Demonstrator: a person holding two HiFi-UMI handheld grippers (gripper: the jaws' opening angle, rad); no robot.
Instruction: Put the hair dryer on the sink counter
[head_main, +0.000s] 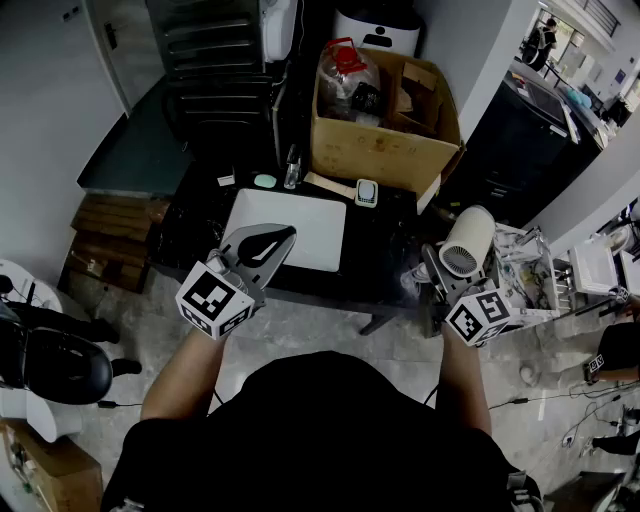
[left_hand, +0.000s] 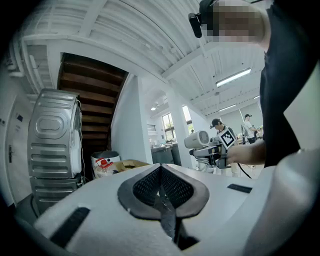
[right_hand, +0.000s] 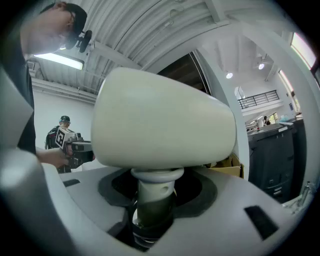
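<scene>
Cream hair dryer — its handle is clamped in right tongs.

Cream hair dryer, upright, handle clamped

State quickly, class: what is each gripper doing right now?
Left gripper: closed, empty.
Right gripper: closed on the hair dryer, at its handle.
</scene>
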